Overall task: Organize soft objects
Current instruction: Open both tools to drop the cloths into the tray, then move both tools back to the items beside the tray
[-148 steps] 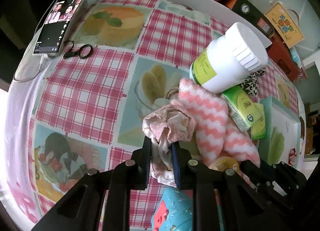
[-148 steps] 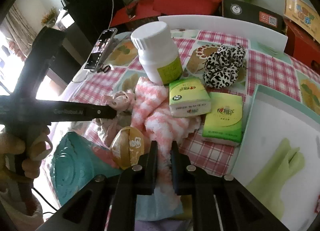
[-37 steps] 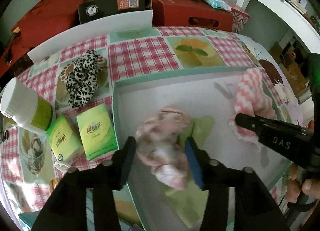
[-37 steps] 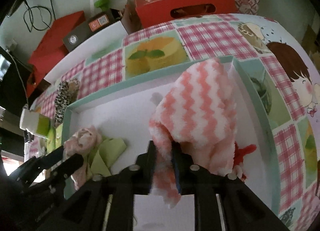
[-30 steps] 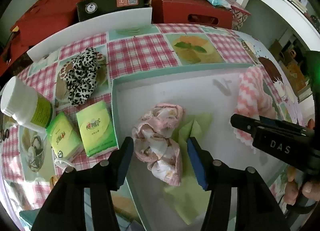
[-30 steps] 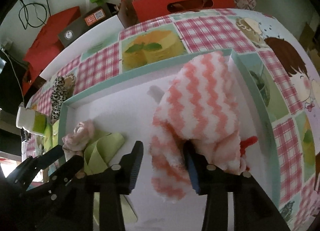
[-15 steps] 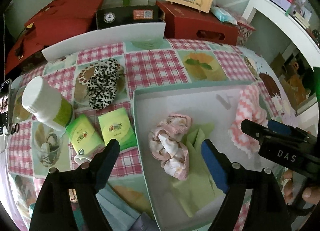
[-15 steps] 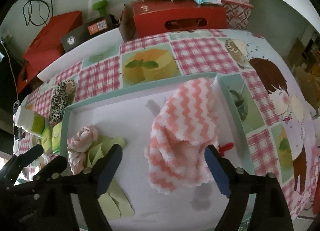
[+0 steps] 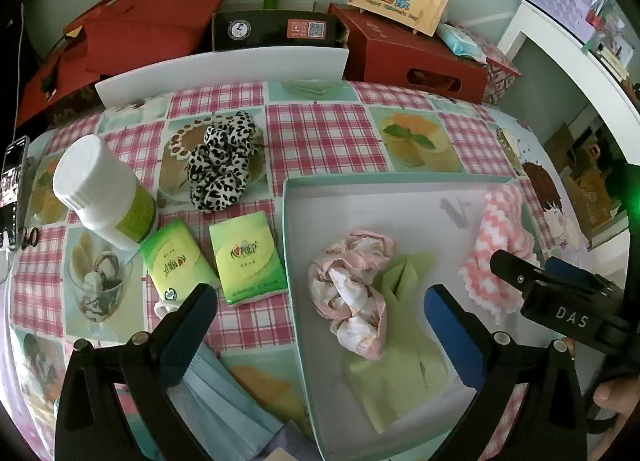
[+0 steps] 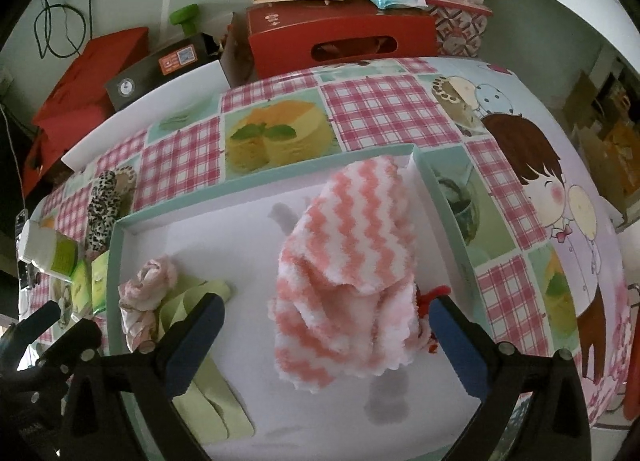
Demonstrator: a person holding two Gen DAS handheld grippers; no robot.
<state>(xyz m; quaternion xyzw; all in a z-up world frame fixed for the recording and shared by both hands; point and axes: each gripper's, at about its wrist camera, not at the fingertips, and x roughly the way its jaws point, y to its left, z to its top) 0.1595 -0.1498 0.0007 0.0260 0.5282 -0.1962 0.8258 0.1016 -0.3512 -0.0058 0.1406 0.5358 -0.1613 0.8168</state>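
Now the worktop (image 9: 320, 133) with its pink checked cloth holds my big white tray (image 9: 384, 205) with green walls. Inside the tray lies the pink zigzag towel (image 10: 352, 261), between the fingers of my right gripper (image 10: 328, 325), whose jaws are opening wide and not touching it. A flat green glove (image 9: 400, 373) lies in the tray too, with the crumpled pink cloth (image 9: 352, 289) on top of it. My left gripper (image 9: 320, 313) is opening wide above that cloth and holds nothing. Outside the tray sit a white bottle (image 9: 104, 189), a leopard scrunchie (image 9: 222, 165) and two green tissue packs (image 9: 248, 257)
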